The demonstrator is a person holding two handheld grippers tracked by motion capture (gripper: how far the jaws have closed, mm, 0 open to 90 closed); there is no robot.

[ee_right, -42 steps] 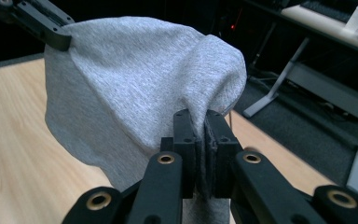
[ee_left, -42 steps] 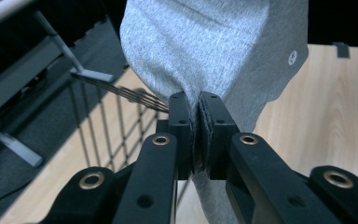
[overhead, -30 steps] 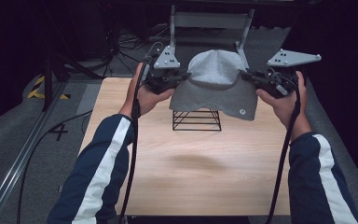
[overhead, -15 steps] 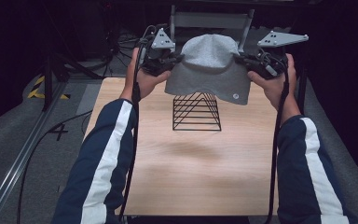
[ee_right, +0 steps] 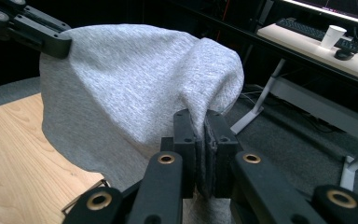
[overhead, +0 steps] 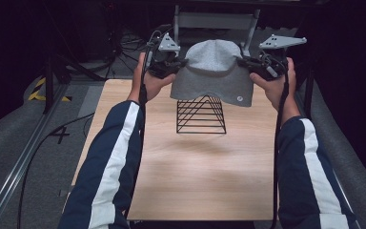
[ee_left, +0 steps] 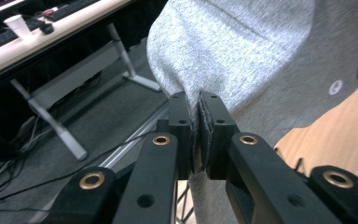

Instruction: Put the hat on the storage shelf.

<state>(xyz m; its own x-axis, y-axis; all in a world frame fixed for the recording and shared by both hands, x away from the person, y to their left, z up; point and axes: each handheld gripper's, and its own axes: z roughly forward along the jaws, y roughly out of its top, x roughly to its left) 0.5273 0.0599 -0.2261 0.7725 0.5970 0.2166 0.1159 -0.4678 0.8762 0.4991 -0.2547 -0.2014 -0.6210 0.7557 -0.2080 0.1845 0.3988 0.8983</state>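
A grey knitted beanie point(overhead: 214, 71) with a small round badge hangs in the air above a black wire pyramid stand point(overhead: 201, 114) on the wooden table point(overhead: 190, 176). My left gripper point(overhead: 177, 64) is shut on the hat's left edge, and my right gripper point(overhead: 246, 62) is shut on its right edge. In the left gripper view the jaws pinch a fold of the beanie point(ee_left: 261, 51) at the left gripper's point(ee_left: 199, 100) tips. In the right gripper view the beanie point(ee_right: 130, 79) is clamped the same way in the right gripper point(ee_right: 202, 119), with the left gripper point(ee_right: 63, 46) far off at the top left.
Beyond the table's far edge stands a grey metal frame point(overhead: 214, 19). Cables lie on the dark floor at the left point(overhead: 52, 133). A desk with a paper cup point(ee_right: 332, 36) and keyboard stands in the background.
Both grippers have lifted the beanie higher and farther back, so it now hangs clear above the top of the wire stand.
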